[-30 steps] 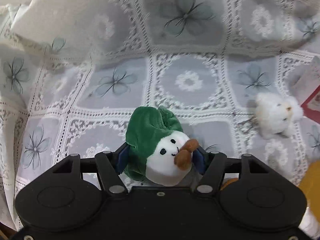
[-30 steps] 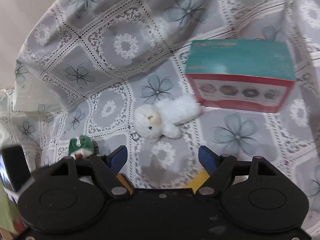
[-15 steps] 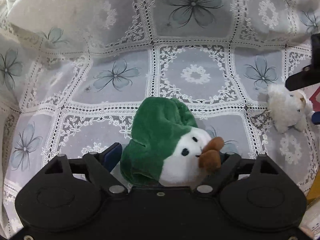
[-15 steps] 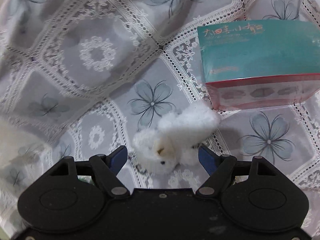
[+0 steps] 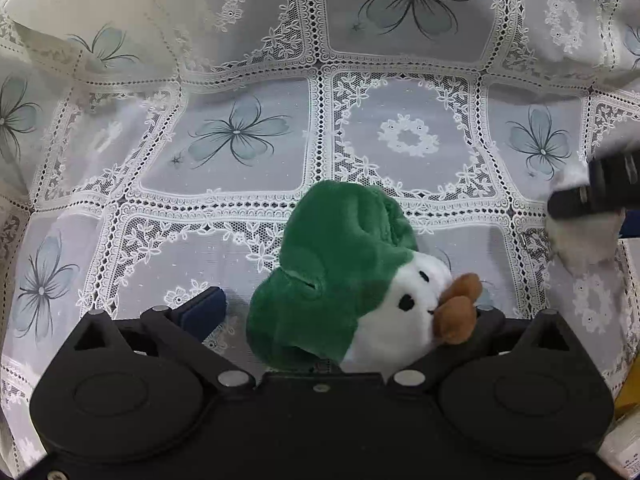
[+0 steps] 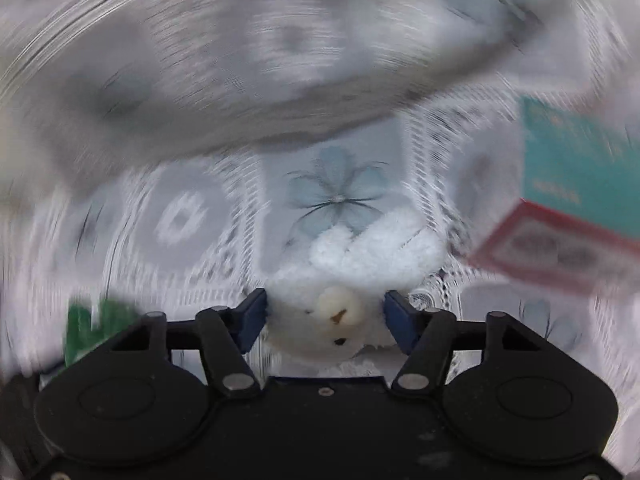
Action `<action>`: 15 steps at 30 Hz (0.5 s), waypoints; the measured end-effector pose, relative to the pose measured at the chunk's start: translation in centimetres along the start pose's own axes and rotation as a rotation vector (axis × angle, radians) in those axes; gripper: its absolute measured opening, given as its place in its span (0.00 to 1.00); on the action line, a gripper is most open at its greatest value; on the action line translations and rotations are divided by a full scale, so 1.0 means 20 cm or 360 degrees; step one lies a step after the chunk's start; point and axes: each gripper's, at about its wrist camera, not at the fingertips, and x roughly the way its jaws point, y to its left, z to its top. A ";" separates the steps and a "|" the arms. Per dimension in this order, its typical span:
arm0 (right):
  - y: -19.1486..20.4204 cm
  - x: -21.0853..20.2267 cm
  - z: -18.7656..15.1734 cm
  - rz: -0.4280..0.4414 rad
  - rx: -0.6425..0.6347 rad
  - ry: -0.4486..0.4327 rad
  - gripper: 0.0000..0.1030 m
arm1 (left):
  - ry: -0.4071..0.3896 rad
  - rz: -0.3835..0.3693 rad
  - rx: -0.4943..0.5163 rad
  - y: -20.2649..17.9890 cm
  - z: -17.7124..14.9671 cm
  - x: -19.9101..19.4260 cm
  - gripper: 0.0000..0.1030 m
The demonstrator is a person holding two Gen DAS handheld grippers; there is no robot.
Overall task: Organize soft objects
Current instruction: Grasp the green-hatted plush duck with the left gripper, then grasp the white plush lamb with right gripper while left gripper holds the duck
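The green toy (image 5: pixel 340 276) is lying on the lace cloth (image 5: pixel 240 136), let go. The left gripper (image 5: pixel 340 312) is opening its fingers wide apart around it, one pad clear of it. To the right, the right gripper (image 6: pixel 325 314) is closing its fingers on the white toy (image 6: pixel 360 264), near the box (image 6: pixel 576 200). Moving that one is still left.
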 end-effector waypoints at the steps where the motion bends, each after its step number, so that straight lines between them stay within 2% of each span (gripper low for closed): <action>1: 0.02 -0.02 -0.02 0.0013 -0.0100 -0.0007 0.60 | -0.0003 -0.0001 0.0004 0.00 0.00 0.00 0.98; 3: 0.04 -0.07 -0.09 0.0023 -0.0312 -0.0033 0.60 | -0.0007 -0.0001 0.0009 0.00 -0.01 0.00 0.98; 5: 0.04 -0.11 -0.13 0.0023 -0.0401 -0.0077 0.59 | -0.0003 -0.0003 0.0007 0.00 0.00 0.00 0.98; 8: 0.02 -0.12 -0.15 0.0037 -0.0353 -0.0091 0.69 | 0.0003 -0.0003 0.0004 0.00 0.00 0.00 0.98; 14: 0.02 -0.02 -0.12 0.0045 -0.0221 -0.0040 0.70 | 0.0007 -0.0005 0.0003 0.00 0.00 0.00 0.98; 15: 0.02 0.00 -0.10 0.0056 -0.0178 -0.0026 0.73 | 0.0008 -0.0006 0.0003 0.00 0.00 0.00 0.98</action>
